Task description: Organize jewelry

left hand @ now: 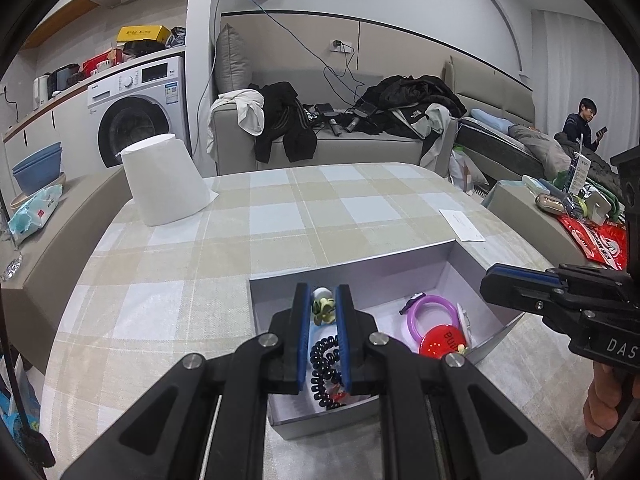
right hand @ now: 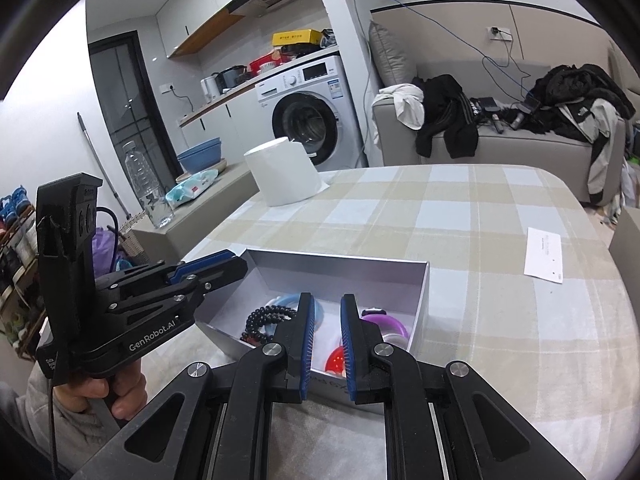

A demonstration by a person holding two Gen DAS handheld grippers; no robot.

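A shallow silver box (left hand: 360, 258) (right hand: 340, 270) sits on the checked tablecloth and holds jewelry. In the left wrist view my left gripper (left hand: 324, 300) hovers over the box's left part, jaws a little apart around a small green-and-white ornament (left hand: 322, 307), contact unclear. Below it lies a black spiral hair tie (left hand: 325, 372). A purple ring bracelet (left hand: 432, 316) and a red round piece (left hand: 442, 342) lie to the right. My right gripper (right hand: 325, 312) is open and empty over the box's near side. A black bead bracelet (right hand: 264, 320) and a light blue ring (right hand: 286, 302) lie at its left.
A white paper roll (left hand: 164, 180) (right hand: 286, 172) stands at the table's far left. A white card (left hand: 462, 224) (right hand: 544, 254) lies at the far right. A side table with red packaging (left hand: 596, 240) is on the right; a sofa is beyond.
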